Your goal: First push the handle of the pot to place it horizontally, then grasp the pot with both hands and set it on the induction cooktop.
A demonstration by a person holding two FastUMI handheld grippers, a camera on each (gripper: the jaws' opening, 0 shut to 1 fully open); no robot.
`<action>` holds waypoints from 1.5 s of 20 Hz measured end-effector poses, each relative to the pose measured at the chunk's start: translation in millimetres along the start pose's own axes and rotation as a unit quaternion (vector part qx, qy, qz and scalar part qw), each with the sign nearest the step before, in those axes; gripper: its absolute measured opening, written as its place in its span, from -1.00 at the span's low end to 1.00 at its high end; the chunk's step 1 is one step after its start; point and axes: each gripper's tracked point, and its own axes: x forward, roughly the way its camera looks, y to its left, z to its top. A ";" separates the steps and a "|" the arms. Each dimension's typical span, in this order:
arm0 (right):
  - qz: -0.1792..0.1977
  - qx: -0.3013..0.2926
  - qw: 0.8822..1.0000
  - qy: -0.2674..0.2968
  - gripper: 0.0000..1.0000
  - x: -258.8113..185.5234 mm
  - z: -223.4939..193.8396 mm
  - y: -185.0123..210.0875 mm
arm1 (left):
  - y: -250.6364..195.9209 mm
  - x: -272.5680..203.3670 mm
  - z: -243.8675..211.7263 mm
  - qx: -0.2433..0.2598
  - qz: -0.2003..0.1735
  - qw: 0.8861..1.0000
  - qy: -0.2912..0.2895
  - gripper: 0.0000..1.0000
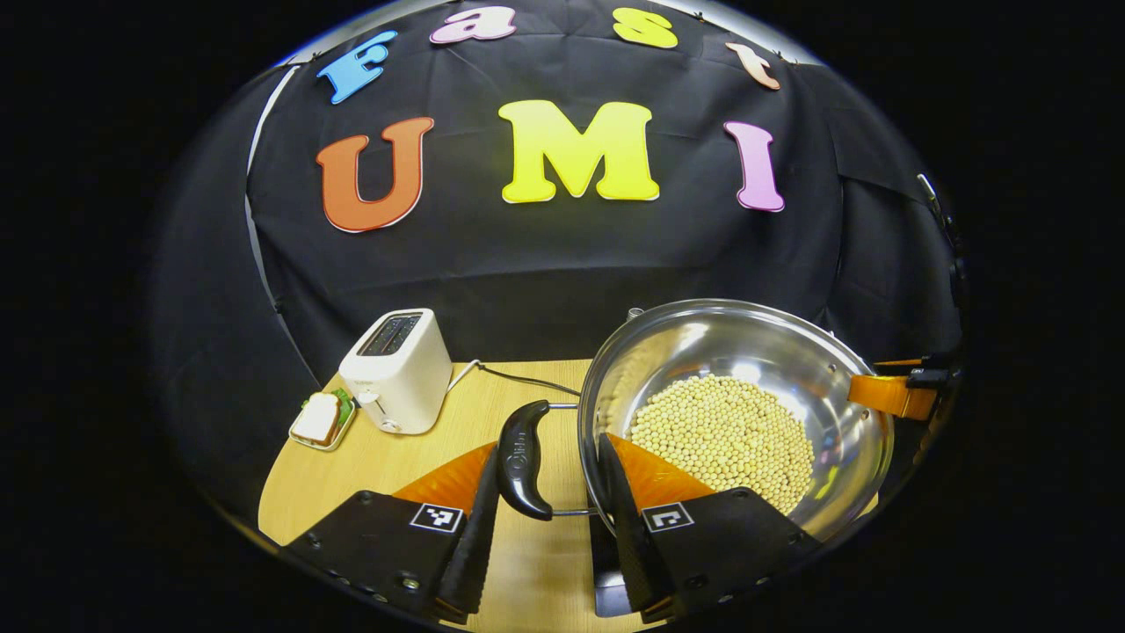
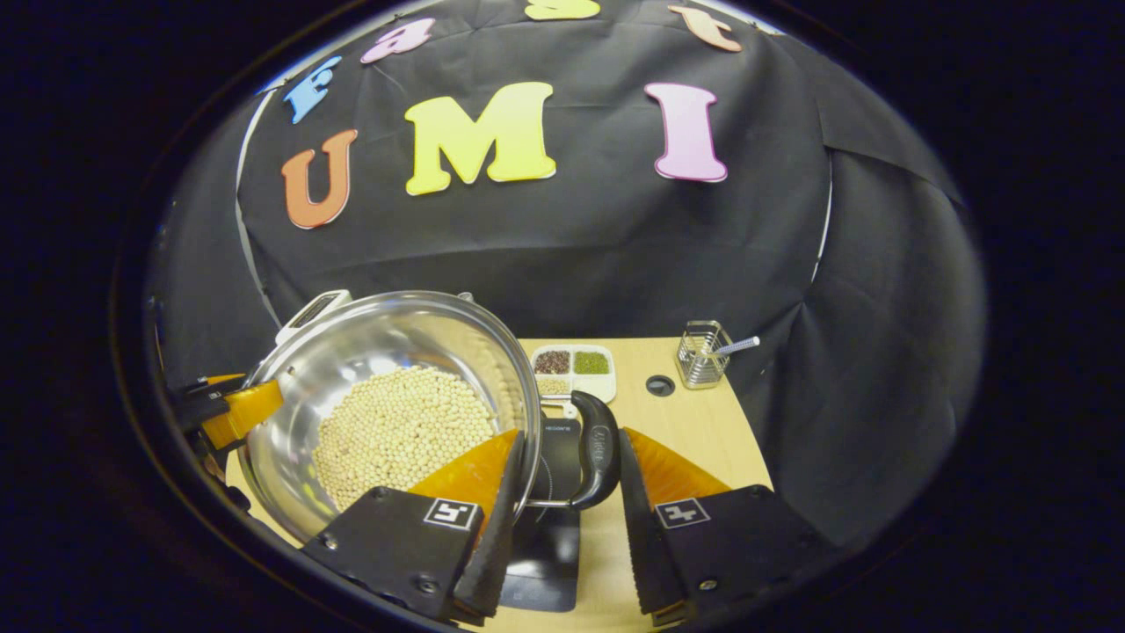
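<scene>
Steel pot w/ beans, prob. heavy, slick walls; sits over cooktop on tabletop. Left claw open, astride left handle, not pinching. Right claw open round right handle. Take by both handles, keep level.

- The left gripper view looks forward from close behind the pot's left handle, toward the booth wall, with a toaster farther left.
- The right gripper view looks from close behind the opposite handle, facing the same wall.
- Both views share the pot and the bench.
</scene>
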 end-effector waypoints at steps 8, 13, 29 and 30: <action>-0.008 -0.001 1.000 0.019 0.14 35.3 -28.4 -11.5 | -11.1 34.9 -40.8 -0.014 -0.007 1.000 0.027 0.18; -0.014 -0.007 0.999 0.029 0.14 62.1 -51.3 -19.4 | -18.6 57.5 -67.6 -0.021 -0.010 0.999 0.044 0.19; -0.011 0.029 0.999 0.015 0.21 92.2 -91.7 -23.5 | -17.0 85.7 -105.6 -0.038 -0.018 0.998 0.038 0.19; -0.011 0.030 0.999 0.007 0.25 91.4 -92.0 -23.9 | -16.9 85.7 -105.0 -0.036 -0.017 0.999 0.032 0.20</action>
